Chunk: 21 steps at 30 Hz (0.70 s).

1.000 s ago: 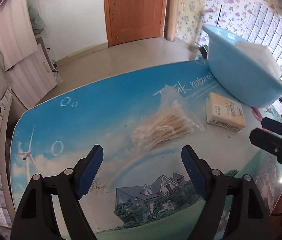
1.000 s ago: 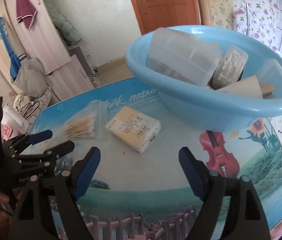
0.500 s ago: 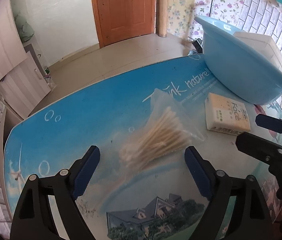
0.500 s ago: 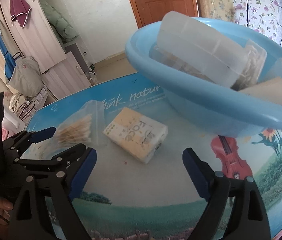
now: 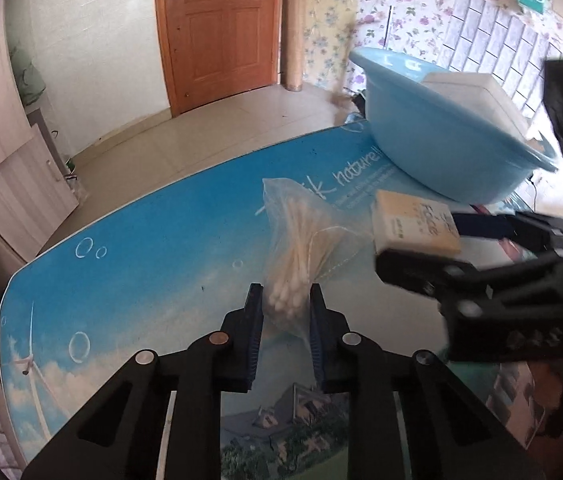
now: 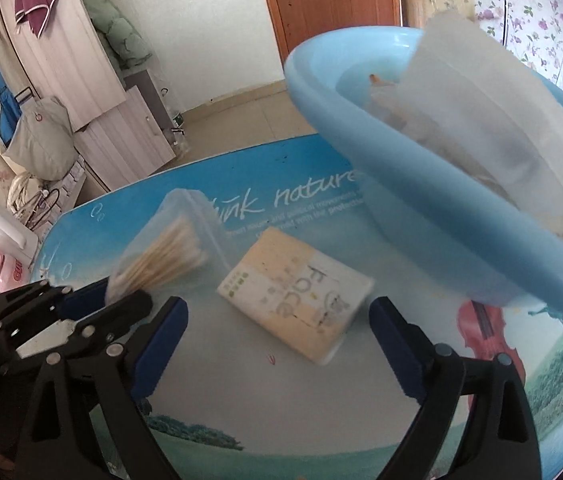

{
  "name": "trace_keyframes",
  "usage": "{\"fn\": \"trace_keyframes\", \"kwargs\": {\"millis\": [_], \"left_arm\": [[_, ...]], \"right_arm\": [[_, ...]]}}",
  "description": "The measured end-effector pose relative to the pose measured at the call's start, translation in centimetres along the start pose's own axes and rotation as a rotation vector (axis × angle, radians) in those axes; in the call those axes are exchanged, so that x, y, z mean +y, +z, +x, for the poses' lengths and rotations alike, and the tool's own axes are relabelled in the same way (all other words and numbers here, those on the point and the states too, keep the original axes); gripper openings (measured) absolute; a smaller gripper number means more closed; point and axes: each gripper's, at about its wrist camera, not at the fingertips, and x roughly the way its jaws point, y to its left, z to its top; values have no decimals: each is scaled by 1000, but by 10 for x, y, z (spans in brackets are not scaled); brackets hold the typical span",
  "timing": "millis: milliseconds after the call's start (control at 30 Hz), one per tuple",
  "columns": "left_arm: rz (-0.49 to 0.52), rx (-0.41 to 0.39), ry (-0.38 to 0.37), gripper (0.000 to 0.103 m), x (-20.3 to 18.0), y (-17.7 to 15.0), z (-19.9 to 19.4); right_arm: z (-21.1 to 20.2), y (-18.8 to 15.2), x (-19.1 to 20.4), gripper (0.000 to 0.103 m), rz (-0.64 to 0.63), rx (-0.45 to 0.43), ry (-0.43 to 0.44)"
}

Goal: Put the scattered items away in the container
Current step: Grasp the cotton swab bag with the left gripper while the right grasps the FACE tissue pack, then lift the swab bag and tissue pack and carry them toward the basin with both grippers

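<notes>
Left wrist view shows my left tongs (image 5: 281, 312) clamped on the bag of cotton swabs (image 5: 301, 248) on the surface (image 5: 153, 240), ready for lifting to the blue basin (image 5: 441, 152); my right tongs (image 6: 277, 320) gape around the tissue pack (image 6: 295, 300).

My left claw (image 5: 281, 304), matt black plastic with blue rubbery pads (image 5: 255, 332) and dull metal rivets, pinches a thin, crinkled clear plastic bag of cotton swabs (image 5: 301, 252) with pale wooden-looking sticks. The bench (image 5: 153, 264) under it is glossy, a smooth printed sheet catching glare. Right of centre, the cream paper-wrapped tissue pack (image 6: 295, 300) looks soft and matt. At upper right, the light-blue plastic basin (image 6: 421, 192) is smooth, faintly shiny.
</notes>
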Motion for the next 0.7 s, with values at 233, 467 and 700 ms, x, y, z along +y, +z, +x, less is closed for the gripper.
{"fn": "trace_keyframes", "kwargs": {"millis": [233, 467, 700], "left_arm": [[-44, 8, 32, 19, 11, -10, -9], [-88, 1, 34, 19, 17, -19, -20], [-102, 2, 48, 19, 19, -27, -32]], "right_arm": [[7, 4, 4, 93, -29, -1, -67], [-4, -5, 1, 76, -75, -3, -58], [-29, -23, 0, 76, -100, -11, -10]]}}
